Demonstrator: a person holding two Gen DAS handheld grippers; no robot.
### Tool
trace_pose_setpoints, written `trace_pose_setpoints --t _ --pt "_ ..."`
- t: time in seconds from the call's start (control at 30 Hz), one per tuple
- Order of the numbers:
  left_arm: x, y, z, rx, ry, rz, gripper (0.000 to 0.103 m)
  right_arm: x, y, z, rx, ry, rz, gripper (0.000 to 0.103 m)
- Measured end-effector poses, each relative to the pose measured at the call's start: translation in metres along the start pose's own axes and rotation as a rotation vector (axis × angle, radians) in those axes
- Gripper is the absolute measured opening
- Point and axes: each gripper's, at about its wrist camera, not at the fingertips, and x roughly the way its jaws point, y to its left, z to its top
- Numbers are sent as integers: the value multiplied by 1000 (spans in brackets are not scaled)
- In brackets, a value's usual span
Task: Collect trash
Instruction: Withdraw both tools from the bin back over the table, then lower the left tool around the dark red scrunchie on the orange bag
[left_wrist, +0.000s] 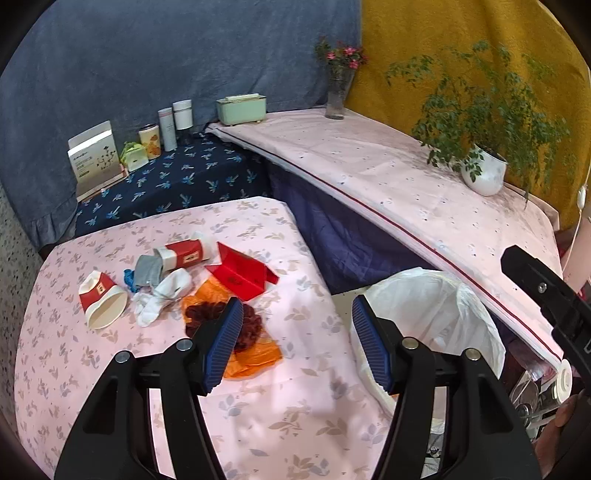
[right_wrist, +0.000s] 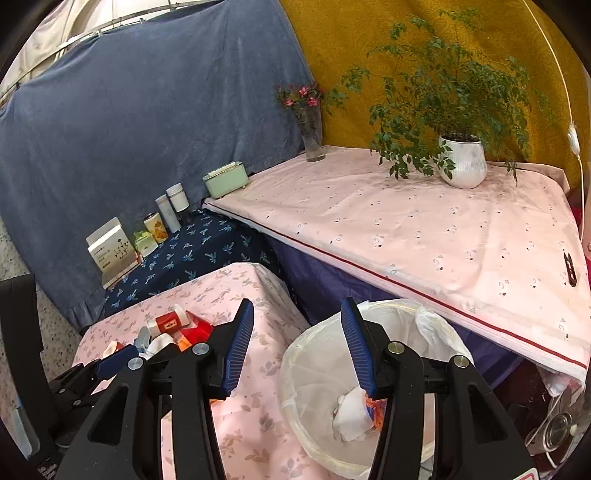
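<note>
Two grippers, left gripper (left_wrist: 297, 314) and right gripper (right_wrist: 297, 321), hang with jaws spread and empty. Trash pile (left_wrist: 177, 280) lies on the bench left of the lined bin (right_wrist: 369, 369), placed alongside for short transfers.

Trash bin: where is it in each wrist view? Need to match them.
Left wrist: bin lower right, beside the small table, behind the left gripper's right finger.
Right wrist: bin bottom centre, partly behind the right gripper, crumpled paper inside.
Shared landmark: white plant pot on the pink table.
</note>
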Motion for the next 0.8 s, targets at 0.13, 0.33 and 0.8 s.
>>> trace_pose_setpoints --t 0.13,0.33,0.8 --pt "0 21 -2 -31 1 21 62 3 13 -3 -17 10 12 49" --pt "4 53 -6 -74 5 55 65 11 34 -10 -42 30 26 53" --pt "38 114 -25 -145 75 124 69 55 77 -43 -92 140 63 53"
